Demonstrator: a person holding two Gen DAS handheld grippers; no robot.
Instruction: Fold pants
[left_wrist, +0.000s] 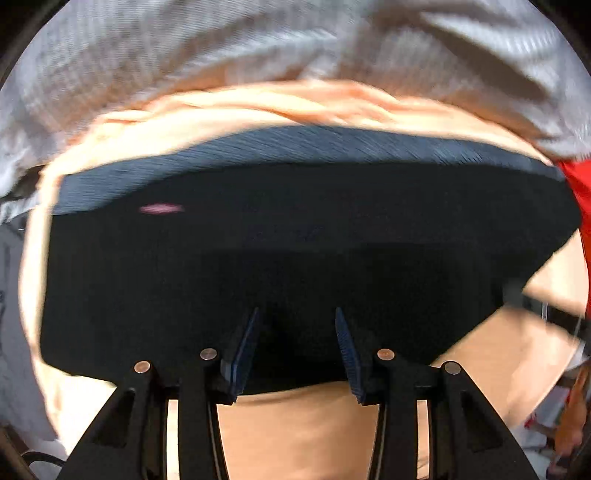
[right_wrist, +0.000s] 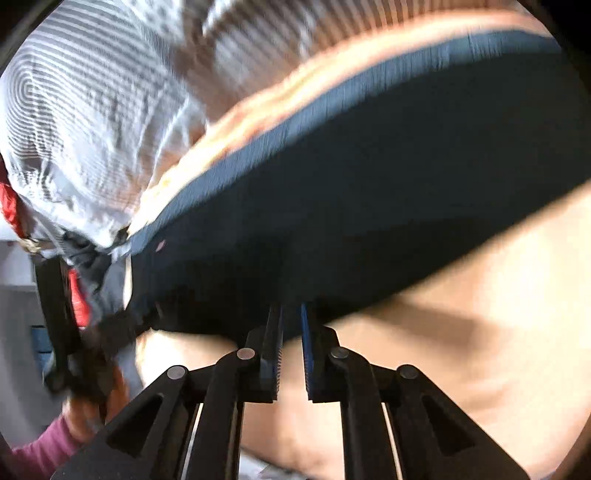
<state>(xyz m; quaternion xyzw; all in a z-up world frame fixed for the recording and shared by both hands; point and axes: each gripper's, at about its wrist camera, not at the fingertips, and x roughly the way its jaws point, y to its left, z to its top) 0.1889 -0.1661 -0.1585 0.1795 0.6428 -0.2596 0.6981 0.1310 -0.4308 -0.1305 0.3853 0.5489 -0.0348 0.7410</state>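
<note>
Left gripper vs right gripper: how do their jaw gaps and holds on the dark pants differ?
The left gripper has a wide jaw gap; the right gripper is nearly closed. The left's fingers straddle the edge of the dark pants without visibly pinching; the right's narrow gap meets the hem, grip uncertain through blur. Both point at the same garment edge over peach fabric.

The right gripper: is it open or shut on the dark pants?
Shut on the pants: right gripper fingers stand close together, with the dark pants edge pinched between them.

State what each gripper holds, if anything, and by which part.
The right gripper is closed on the near edge of the dark pants. The left gripper stands open at that same edge, fingers apart, holding nothing.
</note>
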